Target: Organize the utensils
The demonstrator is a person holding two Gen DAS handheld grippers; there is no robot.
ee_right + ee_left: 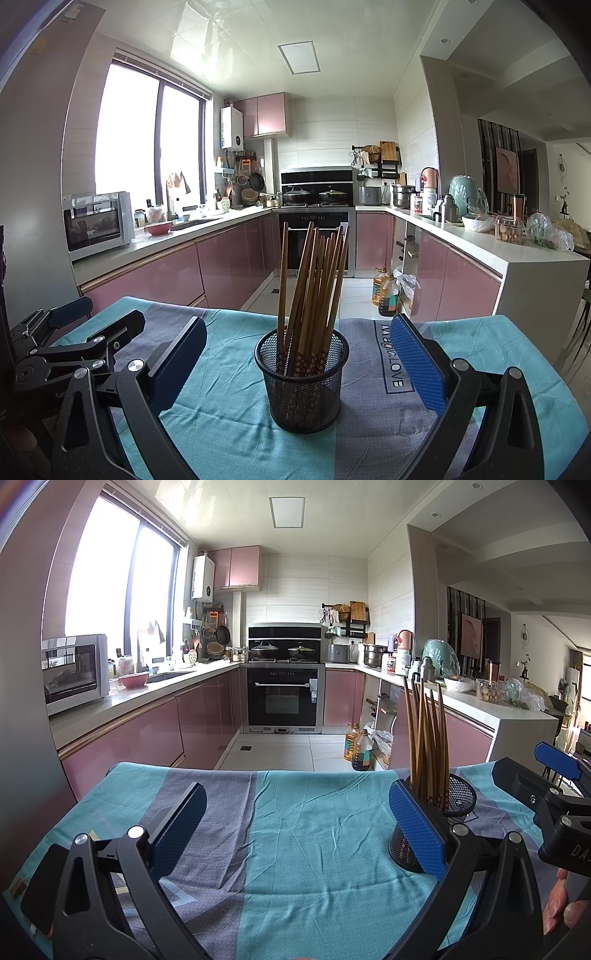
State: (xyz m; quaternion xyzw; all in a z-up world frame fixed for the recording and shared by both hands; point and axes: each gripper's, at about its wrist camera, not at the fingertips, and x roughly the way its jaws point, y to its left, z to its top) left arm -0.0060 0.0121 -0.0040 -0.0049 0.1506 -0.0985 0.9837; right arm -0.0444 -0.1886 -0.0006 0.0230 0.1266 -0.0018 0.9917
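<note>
A black mesh cup [302, 380] stands upright on the cloth-covered table [229, 435] and holds several wooden chopsticks [314, 288]. My right gripper [297, 363] is open and empty, its blue pads on either side of the cup and apart from it. My left gripper [297, 830] is open and empty over bare cloth [295, 849]; the cup [448, 812] with its chopsticks [426, 738] stands just behind its right finger [415, 830]. The right gripper [554, 771] shows at the right edge of the left wrist view. The left gripper [70, 332] shows at the left of the right wrist view.
The table carries a teal and grey cloth printed with "MagicLOVE" [393, 354]. Beyond its far edge lie the kitchen floor, pink cabinets [162, 273], an oven [282, 698], oil bottles [384, 291] on the floor and a cluttered counter [509, 251] at right.
</note>
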